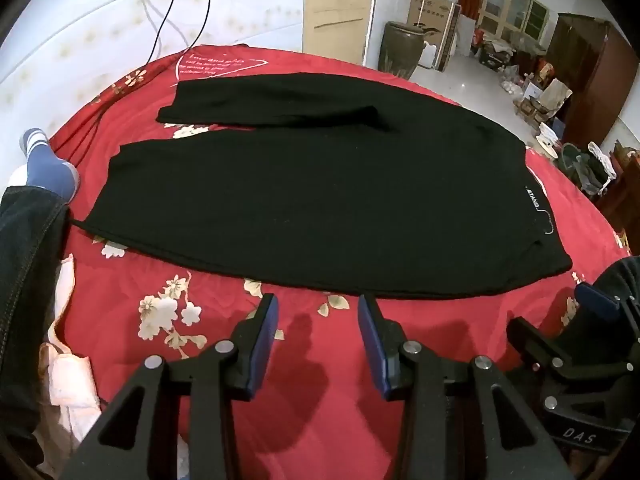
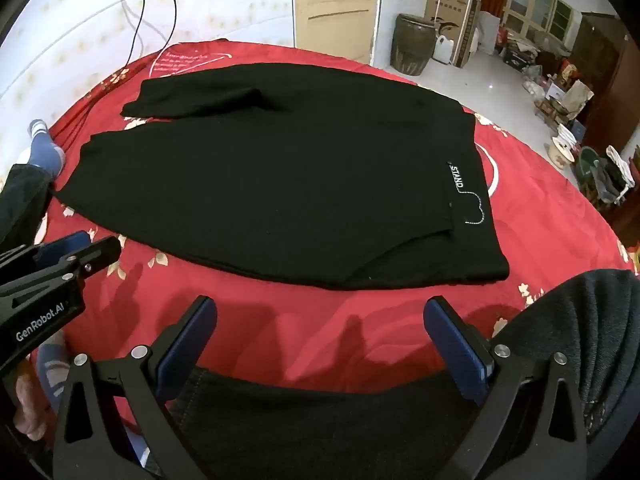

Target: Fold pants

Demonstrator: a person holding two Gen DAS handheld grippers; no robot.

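Red floral bedspread [image 1: 168, 264] covers the work surface; black pants [image 1: 304, 200] lie flat across its middle, legs running left, waistband with its white label [image 2: 456, 178] at the right. All places below are given from the pants.

Left of the pants: a socked foot [image 1: 44, 160] and a dark-trousered leg rest on the spread, close to the near leg's hem. Pale cloth is bunched near-left of the pants, at the spread's edge. Behind-left, cables [image 1: 176, 12] hang down a white wall.

Near side of the pants: left gripper [image 1: 316, 320] hovers just short of the near edge, jaws partly apart, nothing between them. Right gripper [image 2: 320, 320] likewise, toward the waist end, jaws at their widest, empty.

Right of and beyond the pants: tiled floor, a dark jar [image 1: 400, 52], cardboard boxes, wooden cabinets, clutter.

Risks, as I judge them:
- Far leg is askew, splayed from the near one; folding without aligning it would give a lopsided stack.
- Pinching spread along with pants fabric would drag the bedding.
- Foot near the hem could snag a lifted leg.
- Black on black hides creases; a tuck could go unnoticed.
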